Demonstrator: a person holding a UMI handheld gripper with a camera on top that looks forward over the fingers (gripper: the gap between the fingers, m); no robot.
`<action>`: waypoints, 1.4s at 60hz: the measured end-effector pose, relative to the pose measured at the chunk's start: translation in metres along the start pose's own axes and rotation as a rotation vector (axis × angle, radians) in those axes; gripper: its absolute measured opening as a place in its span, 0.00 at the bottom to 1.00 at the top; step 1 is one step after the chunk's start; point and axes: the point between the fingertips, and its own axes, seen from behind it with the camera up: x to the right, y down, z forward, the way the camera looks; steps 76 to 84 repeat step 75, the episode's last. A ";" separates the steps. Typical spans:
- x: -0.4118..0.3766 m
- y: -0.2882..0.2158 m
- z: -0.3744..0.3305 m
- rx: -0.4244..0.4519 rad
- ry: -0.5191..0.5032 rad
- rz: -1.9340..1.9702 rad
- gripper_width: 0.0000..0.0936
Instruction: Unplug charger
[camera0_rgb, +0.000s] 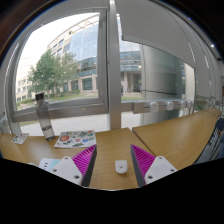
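Observation:
A small white charger (121, 167) sits on the wooden table (170, 135), between my two fingers and closer to the right one. There is a gap on each side of it. A dark spot shows on its top face. My gripper (113, 147) is open, with the magenta pads (84, 158) facing inward on either side of the charger. No cable or socket is visible around it.
A printed sheet or magazine (75, 138) lies on the table beyond the left finger. A dark upright object (43, 116) stands by the window sill. Large windows (80, 60) with a building and trees outside fill the background.

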 end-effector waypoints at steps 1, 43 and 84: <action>-0.004 -0.007 -0.008 0.018 -0.002 0.003 0.73; -0.293 0.119 -0.251 -0.098 -0.293 -0.090 0.91; -0.314 0.116 -0.294 -0.075 -0.336 -0.133 0.91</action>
